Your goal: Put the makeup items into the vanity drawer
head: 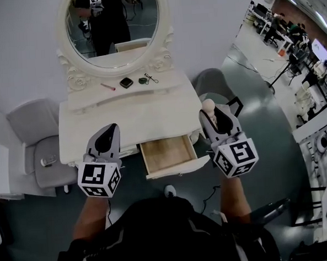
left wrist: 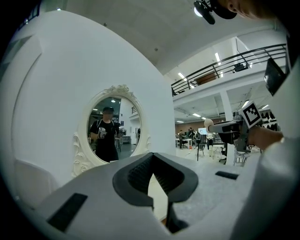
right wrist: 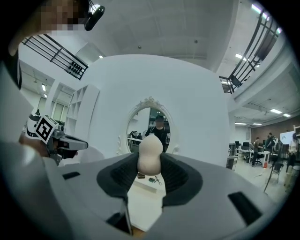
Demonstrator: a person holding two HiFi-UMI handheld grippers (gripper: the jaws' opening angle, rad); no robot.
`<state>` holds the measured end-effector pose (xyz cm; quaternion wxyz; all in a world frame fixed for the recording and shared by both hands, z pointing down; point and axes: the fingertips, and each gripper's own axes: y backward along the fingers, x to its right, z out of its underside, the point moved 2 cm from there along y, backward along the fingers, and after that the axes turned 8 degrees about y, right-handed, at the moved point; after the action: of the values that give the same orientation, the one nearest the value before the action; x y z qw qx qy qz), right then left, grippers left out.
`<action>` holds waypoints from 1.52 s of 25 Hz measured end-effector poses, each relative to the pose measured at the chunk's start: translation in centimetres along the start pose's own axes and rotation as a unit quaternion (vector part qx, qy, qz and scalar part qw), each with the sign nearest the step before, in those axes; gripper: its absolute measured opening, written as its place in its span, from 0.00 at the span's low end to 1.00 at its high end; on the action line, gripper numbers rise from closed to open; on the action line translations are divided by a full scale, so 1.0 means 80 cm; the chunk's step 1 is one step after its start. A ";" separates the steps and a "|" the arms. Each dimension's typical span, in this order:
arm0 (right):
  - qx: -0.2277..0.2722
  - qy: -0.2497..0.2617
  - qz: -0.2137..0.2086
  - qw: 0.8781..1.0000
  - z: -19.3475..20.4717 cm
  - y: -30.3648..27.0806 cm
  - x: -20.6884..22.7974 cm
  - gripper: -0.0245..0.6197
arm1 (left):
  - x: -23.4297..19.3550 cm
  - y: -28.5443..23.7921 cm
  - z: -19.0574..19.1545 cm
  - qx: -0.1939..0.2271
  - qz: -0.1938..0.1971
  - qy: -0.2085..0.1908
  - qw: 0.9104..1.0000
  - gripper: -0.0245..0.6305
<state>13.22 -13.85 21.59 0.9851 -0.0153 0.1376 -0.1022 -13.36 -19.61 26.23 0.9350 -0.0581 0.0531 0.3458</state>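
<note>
While the left gripper (left wrist: 152,159) appears pressed together on nothing, a beige makeup sponge (right wrist: 150,151) is pinched across its lower bulb by the right gripper (right wrist: 151,164), up and to the right of the open drawer (head: 168,154). It is judged light, soft and squashy, so 1 gentle hold at the bulb should suffice.

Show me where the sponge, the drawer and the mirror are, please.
sponge (right wrist: 150,157): right gripper view, on its rounded body.
drawer (head: 162,152): head view, on its bare wooden bottom.
mirror (head: 113,28): head view, on the middle of the glass.
</note>
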 end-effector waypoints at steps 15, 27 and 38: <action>-0.034 0.007 -0.051 0.998 0.095 -0.053 0.081 0.28 | 0.046 -0.102 0.048 -0.039 -0.019 0.009 0.999 0.04; -0.088 0.002 -0.144 0.986 0.221 -0.092 0.064 0.28 | 0.071 -0.135 0.129 -0.098 -0.040 0.003 0.994 0.04; -0.142 0.005 -0.220 0.965 0.334 -0.114 0.031 0.28 | 0.082 -0.146 0.212 -0.154 -0.066 0.001 0.986 0.04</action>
<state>21.06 -23.26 47.12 0.9252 -0.1843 0.1491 -0.2962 0.21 -21.73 42.91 0.9355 -0.2048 -0.0037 0.2878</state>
